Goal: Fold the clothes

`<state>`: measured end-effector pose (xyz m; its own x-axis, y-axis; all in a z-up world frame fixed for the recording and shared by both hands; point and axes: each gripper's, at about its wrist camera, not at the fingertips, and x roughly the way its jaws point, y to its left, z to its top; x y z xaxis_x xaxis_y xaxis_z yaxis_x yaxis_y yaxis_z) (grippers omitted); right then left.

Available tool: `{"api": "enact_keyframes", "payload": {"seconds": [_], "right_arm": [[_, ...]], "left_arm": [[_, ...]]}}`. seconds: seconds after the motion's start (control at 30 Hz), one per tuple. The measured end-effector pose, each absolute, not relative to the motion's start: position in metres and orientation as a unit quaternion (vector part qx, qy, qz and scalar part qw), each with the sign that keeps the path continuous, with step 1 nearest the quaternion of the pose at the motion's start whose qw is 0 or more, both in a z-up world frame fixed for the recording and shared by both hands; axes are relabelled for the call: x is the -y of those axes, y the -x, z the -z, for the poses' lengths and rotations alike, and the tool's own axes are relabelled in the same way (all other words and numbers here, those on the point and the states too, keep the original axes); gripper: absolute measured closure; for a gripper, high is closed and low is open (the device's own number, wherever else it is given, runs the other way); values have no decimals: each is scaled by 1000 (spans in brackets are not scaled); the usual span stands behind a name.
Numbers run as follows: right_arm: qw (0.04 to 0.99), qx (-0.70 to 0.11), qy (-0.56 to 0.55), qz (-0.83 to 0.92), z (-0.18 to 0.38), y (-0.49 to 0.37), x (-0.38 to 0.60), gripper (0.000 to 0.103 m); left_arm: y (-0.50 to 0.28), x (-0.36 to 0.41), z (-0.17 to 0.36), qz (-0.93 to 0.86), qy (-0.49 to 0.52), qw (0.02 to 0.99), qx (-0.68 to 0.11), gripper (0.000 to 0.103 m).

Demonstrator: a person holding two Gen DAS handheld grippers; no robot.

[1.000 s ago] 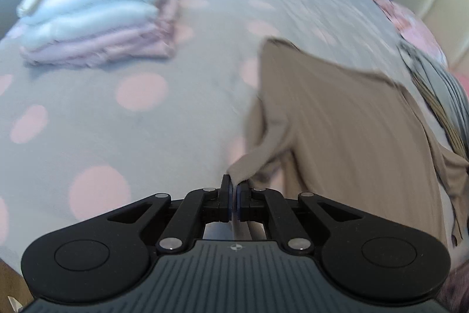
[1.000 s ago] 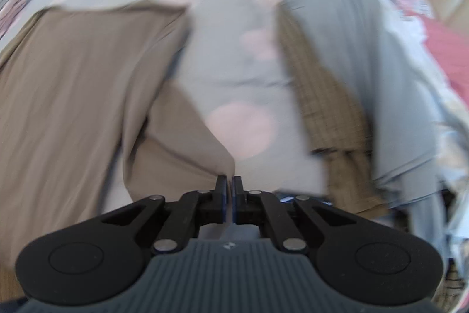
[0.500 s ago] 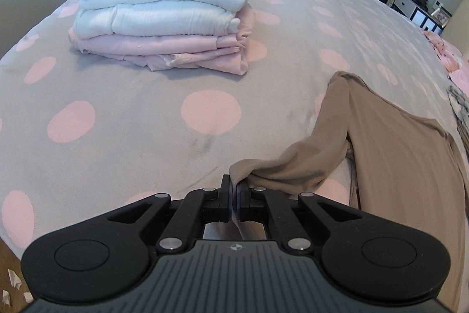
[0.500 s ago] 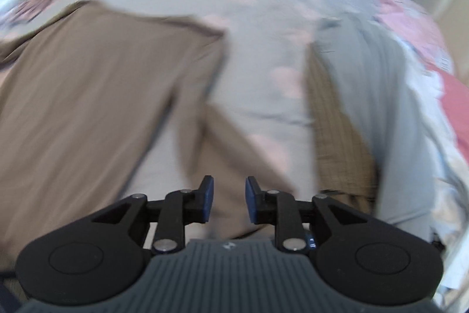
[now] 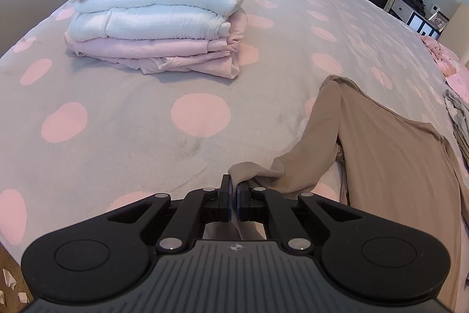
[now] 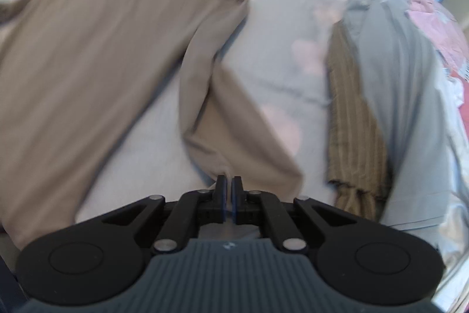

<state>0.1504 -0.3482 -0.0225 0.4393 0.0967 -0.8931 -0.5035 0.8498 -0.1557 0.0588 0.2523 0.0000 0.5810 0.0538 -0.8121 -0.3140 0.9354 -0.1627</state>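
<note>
Left claw (image 5: 234, 189) and right claw (image 6: 229, 187) each clamped on a sleeve end of the tan top (image 5: 395, 166).

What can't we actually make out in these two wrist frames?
- Right wrist view: motion blur; whether the right gripper, its jaws together, actually pinches the tan top is unclear.
- Left wrist view: the tan top's near end is hidden behind the left gripper, shut on its sleeve.
- Left wrist view: grey garment cut off by the right edge.
- Left wrist view: folded stack; item count unclear, layers overlap.
</note>
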Motion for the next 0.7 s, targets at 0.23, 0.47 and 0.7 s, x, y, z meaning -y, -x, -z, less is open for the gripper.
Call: {"api": "enact_keyframes", "payload": {"seconds": [0.23, 0.47, 0.7], "right_arm": [[862, -476, 131, -112, -20, -176, 389, 100], [859, -504, 81, -18, -15, -212, 443, 100], [844, -533, 51, 36, 12, -221, 477, 100]], "left_arm": [[-63, -253, 3, -112, 148, 873, -451, 102], [-67, -255, 4, -125, 145, 871, -452, 102], [-70, -271, 8, -157, 149, 869, -446, 102]]}}
